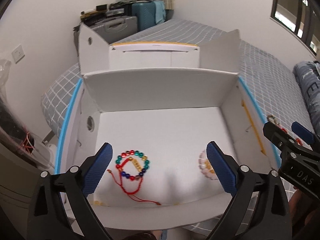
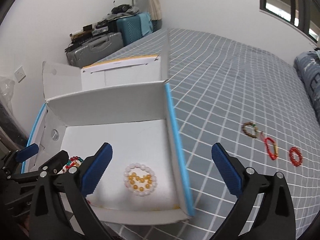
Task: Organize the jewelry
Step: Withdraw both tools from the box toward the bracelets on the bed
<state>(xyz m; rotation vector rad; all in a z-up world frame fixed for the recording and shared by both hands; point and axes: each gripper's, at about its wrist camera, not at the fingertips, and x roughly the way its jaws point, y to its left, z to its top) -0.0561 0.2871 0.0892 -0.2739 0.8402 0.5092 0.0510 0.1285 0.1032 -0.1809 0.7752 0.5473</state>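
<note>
So the box (image 1: 160,76) is plain white inside, with a light blue strip (image 2: 180,150) running along its side edges and a thin yellow line (image 1: 253,128) on one wall. In the box, the bead bracelet (image 1: 132,165) mixes teal, red, blue and amber beads, and a red cord (image 1: 132,190) trails off it. The other bracelet (image 2: 140,179) is pale pinkish white, with a yellow-orange string of beads (image 2: 140,181) curled inside it. The bed sheet (image 2: 230,100) is grey with a white grid. Toward its right edge lie a brownish bracelet (image 2: 249,130), a red cord one (image 2: 271,148) with a bit of gold, and an all-red bead one (image 2: 295,156). Both grippers are black with blue textured pads (image 1: 99,170). The suitcases by the wall are teal (image 2: 133,29) and grey (image 2: 96,47).
</note>
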